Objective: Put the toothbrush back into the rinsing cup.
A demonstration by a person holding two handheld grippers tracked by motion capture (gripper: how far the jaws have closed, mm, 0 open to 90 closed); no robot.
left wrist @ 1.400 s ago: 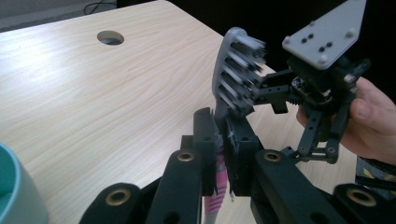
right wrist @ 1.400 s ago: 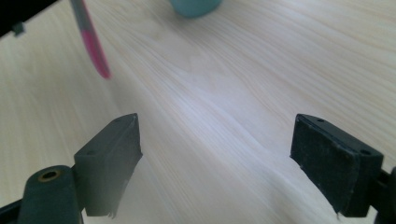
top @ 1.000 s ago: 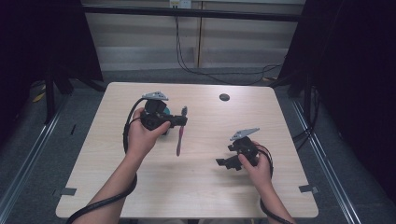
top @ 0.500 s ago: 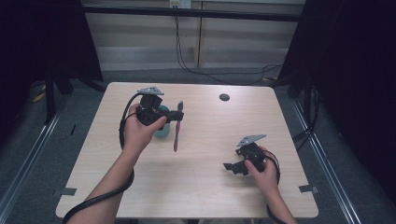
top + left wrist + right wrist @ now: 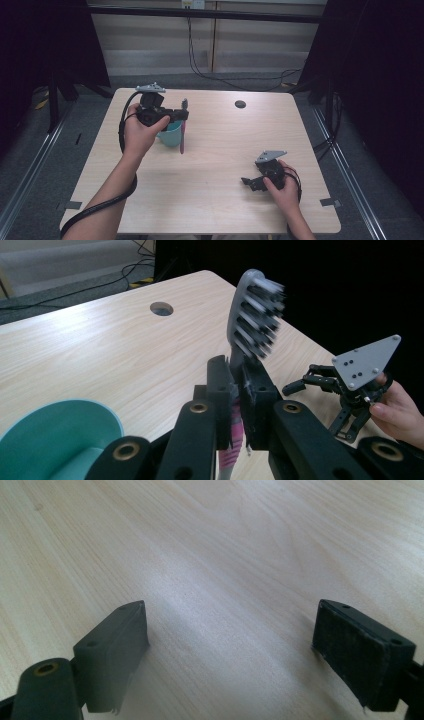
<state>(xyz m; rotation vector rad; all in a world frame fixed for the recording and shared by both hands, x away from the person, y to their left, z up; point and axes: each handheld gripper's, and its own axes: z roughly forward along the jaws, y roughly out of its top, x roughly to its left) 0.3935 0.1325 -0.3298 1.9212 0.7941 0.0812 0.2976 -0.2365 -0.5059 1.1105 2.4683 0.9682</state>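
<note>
My left gripper (image 5: pixel 183 116) (image 5: pixel 238 407) is shut on a toothbrush (image 5: pixel 183 131) (image 5: pixel 254 315) with a grey head and a pink handle. The brush stands upright, bristle head on top, held above the table beside a teal cup (image 5: pixel 170 134) (image 5: pixel 60 437). The cup sits on the wooden table (image 5: pixel 210 165) just below and left of the brush. My right gripper (image 5: pixel 247 182) (image 5: pixel 230 655) is low over the table's right front part, jaws spread wide with only bare wood between them. It is also seen in the left gripper view as a black gripper with a grey plate (image 5: pixel 350 390).
A round dark cable hole (image 5: pixel 240 104) (image 5: pixel 161 308) lies in the table's far right part. Cables trail from both grippers. Dark curtains flank the table, with floor rails on each side.
My left hand has carried the toothbrush up and toward the far left, over the teal cup. My right hand has drawn back toward the table's front right and sunk lower.
</note>
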